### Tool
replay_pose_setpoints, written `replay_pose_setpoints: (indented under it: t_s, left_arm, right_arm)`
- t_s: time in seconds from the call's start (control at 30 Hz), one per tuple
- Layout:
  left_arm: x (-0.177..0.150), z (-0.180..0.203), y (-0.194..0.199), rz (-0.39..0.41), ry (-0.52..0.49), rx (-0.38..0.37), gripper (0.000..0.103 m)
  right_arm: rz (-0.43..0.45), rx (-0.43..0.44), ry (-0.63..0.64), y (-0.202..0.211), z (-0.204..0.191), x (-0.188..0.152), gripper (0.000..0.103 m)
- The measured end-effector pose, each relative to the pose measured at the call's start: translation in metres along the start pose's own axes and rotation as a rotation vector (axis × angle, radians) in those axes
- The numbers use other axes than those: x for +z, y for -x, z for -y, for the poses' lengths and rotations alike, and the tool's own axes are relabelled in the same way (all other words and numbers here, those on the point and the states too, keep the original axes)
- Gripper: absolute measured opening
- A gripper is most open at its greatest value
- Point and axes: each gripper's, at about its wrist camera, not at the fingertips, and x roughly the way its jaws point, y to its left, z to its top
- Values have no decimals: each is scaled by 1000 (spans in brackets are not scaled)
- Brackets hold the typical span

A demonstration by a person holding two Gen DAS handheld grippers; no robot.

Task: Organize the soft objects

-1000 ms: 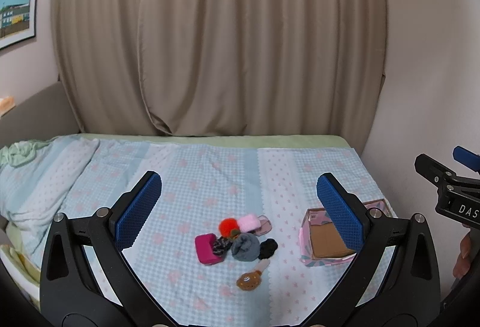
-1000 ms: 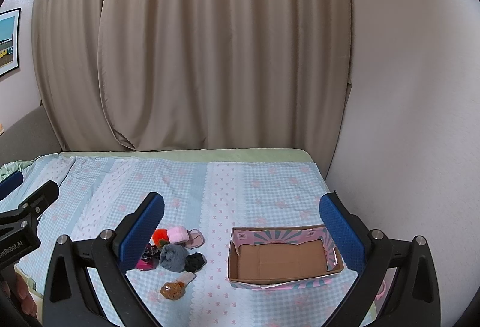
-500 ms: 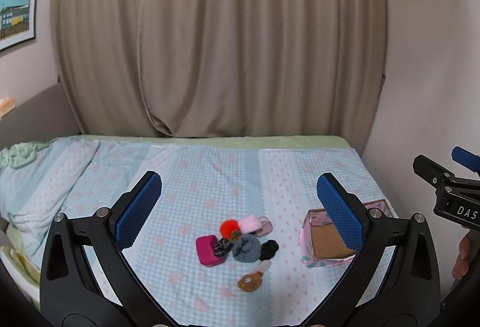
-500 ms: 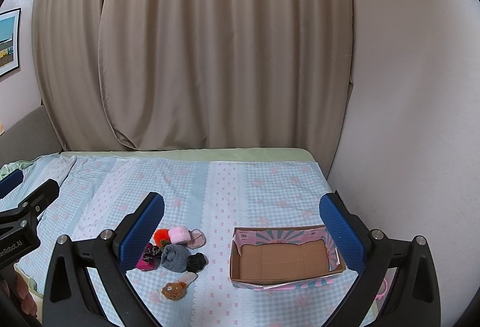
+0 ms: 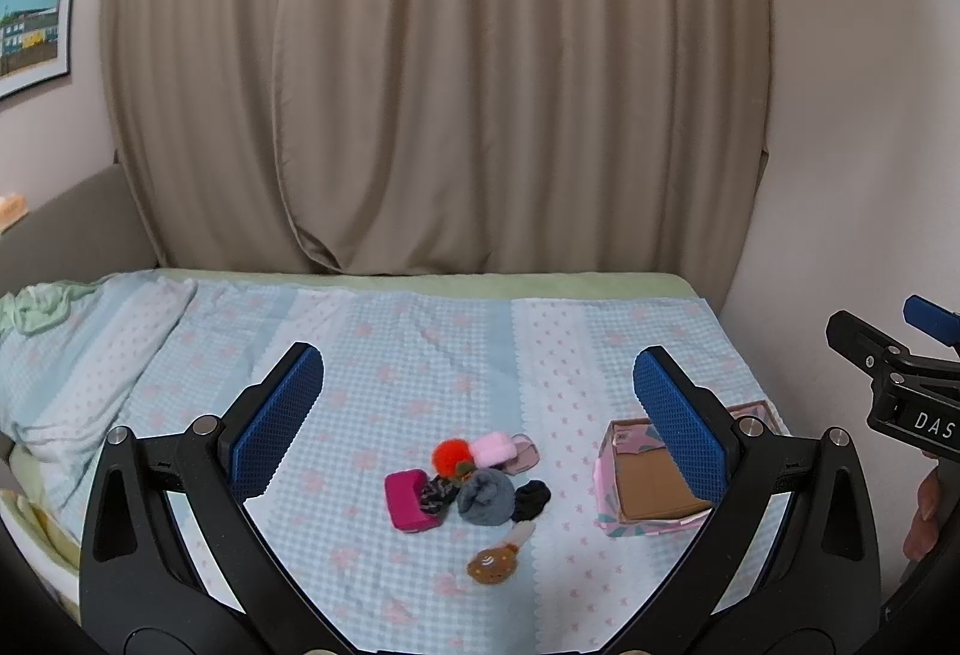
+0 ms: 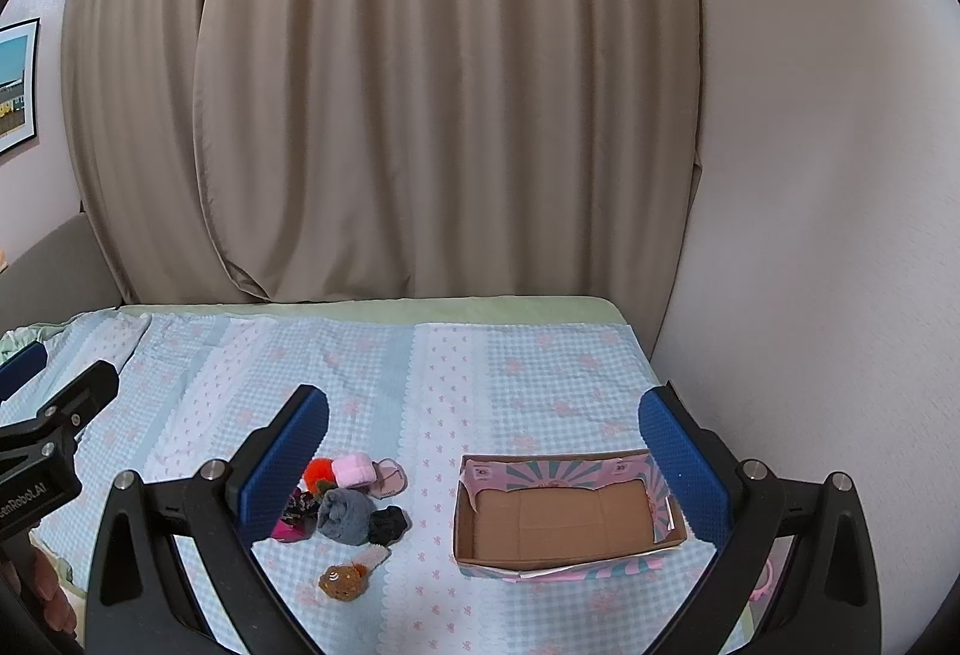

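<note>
A small heap of soft things lies on the bed: a magenta pouch (image 5: pixel 409 499), an orange pompom (image 5: pixel 451 455), a pink fluffy piece (image 5: pixel 493 447), a grey bundle (image 5: pixel 486 498) (image 6: pixel 347 514), a black scrunchie (image 5: pixel 531 496) and a brown plush (image 5: pixel 493 565) (image 6: pixel 343 580) nearest me. To their right stands an empty pink cardboard box (image 5: pixel 606 481) (image 6: pixel 558 518). My left gripper (image 5: pixel 479 409) hangs open above the heap, holding nothing. My right gripper (image 6: pixel 483 445) is open too, above the gap between heap and box.
The bed has a light blue checked cover (image 5: pixel 420 355) with a rumpled blanket (image 5: pixel 72 355) at the left. Beige curtains (image 5: pixel 480 84) hang behind it and a white wall (image 6: pixel 828 175) closes the right side. A pink object (image 6: pixel 765 586) lies by the bed's right edge.
Both grippers have drifted slightly forward and down toward the bed; the heap and the box lie as before.
</note>
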Motion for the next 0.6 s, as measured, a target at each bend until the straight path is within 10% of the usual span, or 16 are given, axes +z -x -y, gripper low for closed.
replay_pose_setpoints:
  t_s: [0.6]
  left_arm:
    - [-24,-34,-27,-141,33,27,102]
  right_arm:
    - [-92,67,36,-29,-27,-23,103]
